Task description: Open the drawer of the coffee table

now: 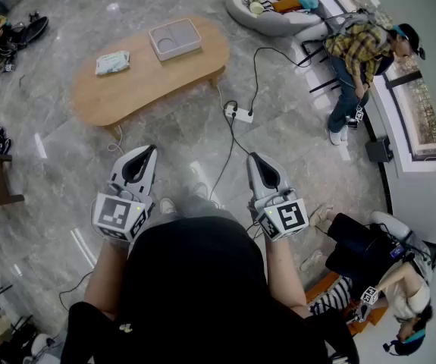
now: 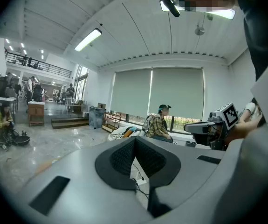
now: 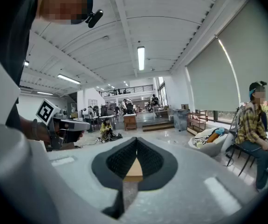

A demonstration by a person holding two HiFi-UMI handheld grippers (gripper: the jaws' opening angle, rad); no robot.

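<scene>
Grey marble flooring fills the head view, with the wooden coffee table (image 1: 149, 78) in the upper left, carrying a tray (image 1: 175, 39) and a wipes packet (image 1: 112, 63). Its drawer is not visible from above, so it presumably sits in a side face. The left gripper (image 1: 146, 155) and right gripper (image 1: 255, 160) hang just before the person's body at lower centre, well apart from the table, likely because no approach has begun. Left gripper view: the pads (image 2: 122, 157) meet with nothing between them, aimed across the hall toward a seated person (image 2: 158, 125). Right gripper view: the jaws are likewise together and empty, and a tan sliver (image 3: 134, 169) low in the gap is probably the table.
</scene>
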